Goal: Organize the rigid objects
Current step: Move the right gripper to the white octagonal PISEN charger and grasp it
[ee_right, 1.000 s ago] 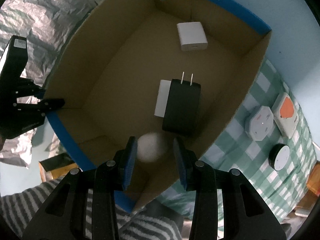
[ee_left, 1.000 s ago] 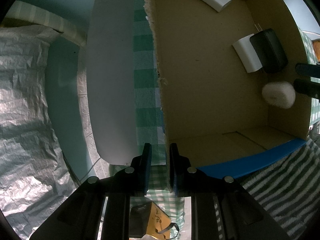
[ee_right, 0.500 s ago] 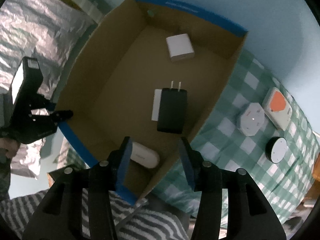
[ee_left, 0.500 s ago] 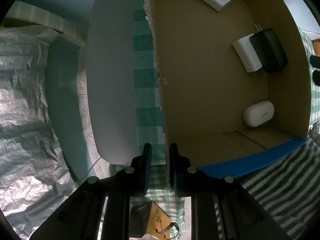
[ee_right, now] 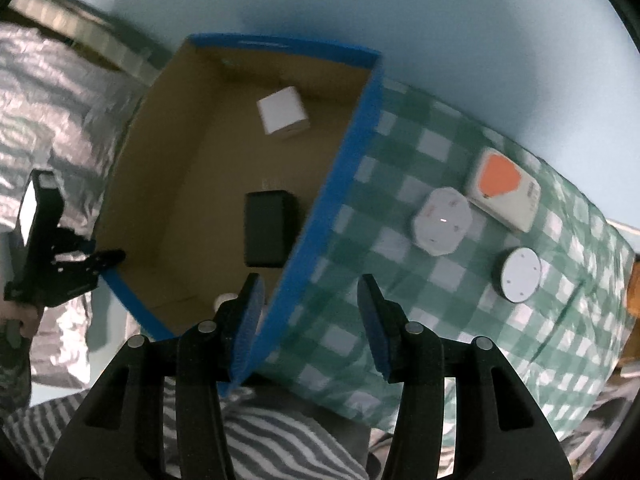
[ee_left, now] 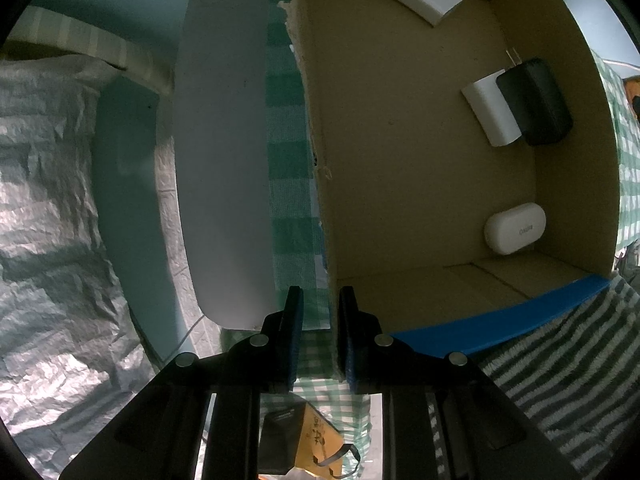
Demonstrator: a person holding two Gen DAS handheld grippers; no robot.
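Box (ee_left: 420, 160) showing matt brown cardboard inside, torn rough along one edge, blue outside (ee_right: 320, 216). White case (ee_left: 515, 228) looking like smooth, slightly glossy plastic; black charger (ee_left: 534, 102) matt plastic. Cloth (ee_right: 460, 280) lying as green-checked fabric. Crinkled foil (ee_left: 48, 208) shining silver. Pads (ee_right: 370, 330) appearing as ribbed blue rubber.

blue-edged brown box (ee_right: 320, 216), green checked tablecloth (ee_right: 400, 280)
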